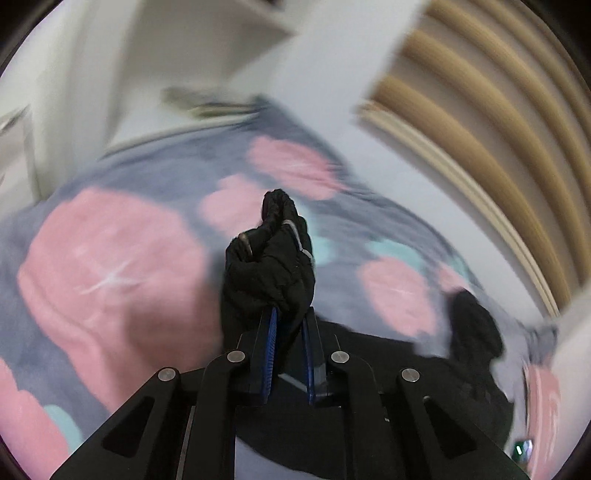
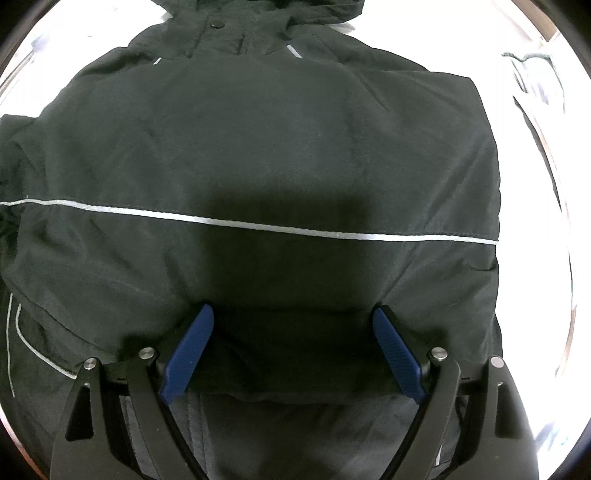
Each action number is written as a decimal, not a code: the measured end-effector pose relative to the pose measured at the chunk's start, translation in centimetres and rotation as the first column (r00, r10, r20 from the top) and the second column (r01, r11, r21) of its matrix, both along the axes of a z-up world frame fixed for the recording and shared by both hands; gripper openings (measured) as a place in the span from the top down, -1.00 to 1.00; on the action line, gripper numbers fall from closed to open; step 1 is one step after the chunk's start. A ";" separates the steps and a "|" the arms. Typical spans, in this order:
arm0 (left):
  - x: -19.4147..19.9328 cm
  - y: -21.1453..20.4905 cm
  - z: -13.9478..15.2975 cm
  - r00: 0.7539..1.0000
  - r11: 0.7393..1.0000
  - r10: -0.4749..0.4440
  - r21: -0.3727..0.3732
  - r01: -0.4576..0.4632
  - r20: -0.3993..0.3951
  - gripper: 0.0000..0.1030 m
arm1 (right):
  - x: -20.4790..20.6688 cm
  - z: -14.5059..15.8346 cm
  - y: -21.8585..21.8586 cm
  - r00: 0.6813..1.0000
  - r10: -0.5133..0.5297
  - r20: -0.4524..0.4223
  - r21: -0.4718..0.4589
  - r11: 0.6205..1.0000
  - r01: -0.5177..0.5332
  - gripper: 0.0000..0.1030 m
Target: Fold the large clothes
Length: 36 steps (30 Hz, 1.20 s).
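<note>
Nearest to us in the right wrist view, our right tongs (image 2: 293, 347) stand wide apart, the blue pads (image 2: 188, 350) resting on or just above the black jacket (image 2: 280, 147), close to its lower hem; we cannot tell whether they touch the cloth. From here the jacket runs straight ahead, its long axis pointing away from these tongs toward the hood at the far edge. A thin reflective stripe (image 2: 258, 225) crosses the body from side to side, at right angles to that axis, and a snap button (image 2: 217, 24) shows near the collar.

In the left wrist view, our left tongs (image 1: 290, 317) are clamped tight on a bunched piece of the same black jacket (image 1: 273, 266), perhaps a sleeve end, held up above a bedspread (image 1: 122, 258) with pink and mint blobs on grey. That view is smeared by motion, so the far wall and slatted panel (image 1: 480, 129) are hard to read.

We judge the left tongs must carry their bunch across the body, while the right tongs, nearer the hem, pin or lift that end.

We can read no brand, label or writing anywhere.
</note>
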<state>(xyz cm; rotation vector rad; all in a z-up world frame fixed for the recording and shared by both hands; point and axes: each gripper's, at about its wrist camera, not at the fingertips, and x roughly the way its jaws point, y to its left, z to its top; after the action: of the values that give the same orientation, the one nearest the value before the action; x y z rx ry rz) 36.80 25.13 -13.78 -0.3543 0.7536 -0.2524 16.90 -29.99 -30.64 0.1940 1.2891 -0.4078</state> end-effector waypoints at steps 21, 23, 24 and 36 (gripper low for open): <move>-3.5 -3.8 -1.1 0.983 0.997 0.028 0.079 -0.014 -0.182 -0.18 | -5.1 1.5 1.9 0.995 0.094 0.047 -0.009 0.996 -0.093 -0.81; -2.9 -3.6 -2.0 0.984 0.994 0.004 0.105 0.015 -0.179 -0.19 | -5.0 1.7 2.3 0.995 0.092 0.040 -0.012 0.996 -0.091 -0.83; -2.7 -4.0 -2.2 0.984 0.993 -0.011 0.118 0.032 -0.176 -0.20 | -5.0 1.7 2.3 0.995 0.092 0.037 -0.015 0.996 -0.091 -0.84; 4.7 -10.4 -10.2 0.965 0.891 -0.055 0.423 0.164 -0.258 -0.30 | -4.3 1.1 1.2 0.996 0.084 0.026 -0.020 0.996 -0.083 -0.94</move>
<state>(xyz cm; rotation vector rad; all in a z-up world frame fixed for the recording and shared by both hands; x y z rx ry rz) 41.51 14.77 -23.97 0.0957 1.0458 -0.1386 12.58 -28.81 -29.53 0.1288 1.2622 -0.3445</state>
